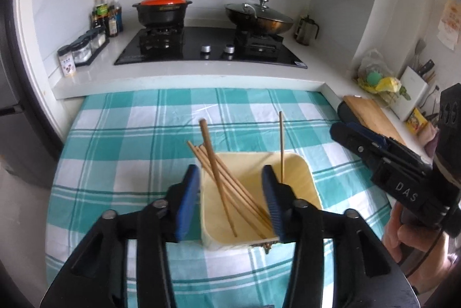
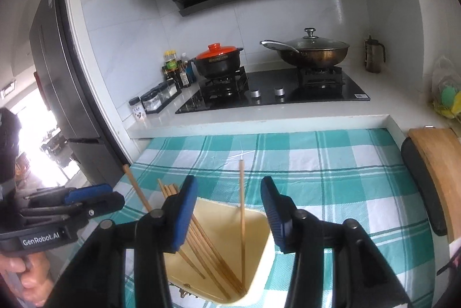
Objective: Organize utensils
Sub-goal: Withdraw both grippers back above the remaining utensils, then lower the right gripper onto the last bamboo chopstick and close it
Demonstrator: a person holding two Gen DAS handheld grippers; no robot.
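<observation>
A cream square utensil holder (image 1: 299, 178) stands on the teal checked cloth (image 1: 138, 135). Several wooden chopsticks (image 1: 222, 178) lean inside it toward the left, and one chopstick (image 1: 281, 141) stands apart at its right side. My left gripper (image 1: 230, 187) is open and empty, its jaws spread just above the holder's near rim. In the right wrist view the holder (image 2: 259, 273) sits below my right gripper (image 2: 229, 210), which is open and empty above it. The chopsticks (image 2: 207, 256) lean left there, and the single one (image 2: 242, 221) stands near upright. The right gripper also shows in the left wrist view (image 1: 374, 152).
Behind the cloth is a white counter with a black gas hob (image 1: 210, 45), an orange-lidded pot (image 1: 162, 9), a lidded wok (image 1: 259, 15), condiment bottles (image 1: 106, 17) and spice jars (image 1: 83, 48). A wooden cutting board (image 1: 371, 115) lies at the right. A fridge (image 2: 57, 77) stands left.
</observation>
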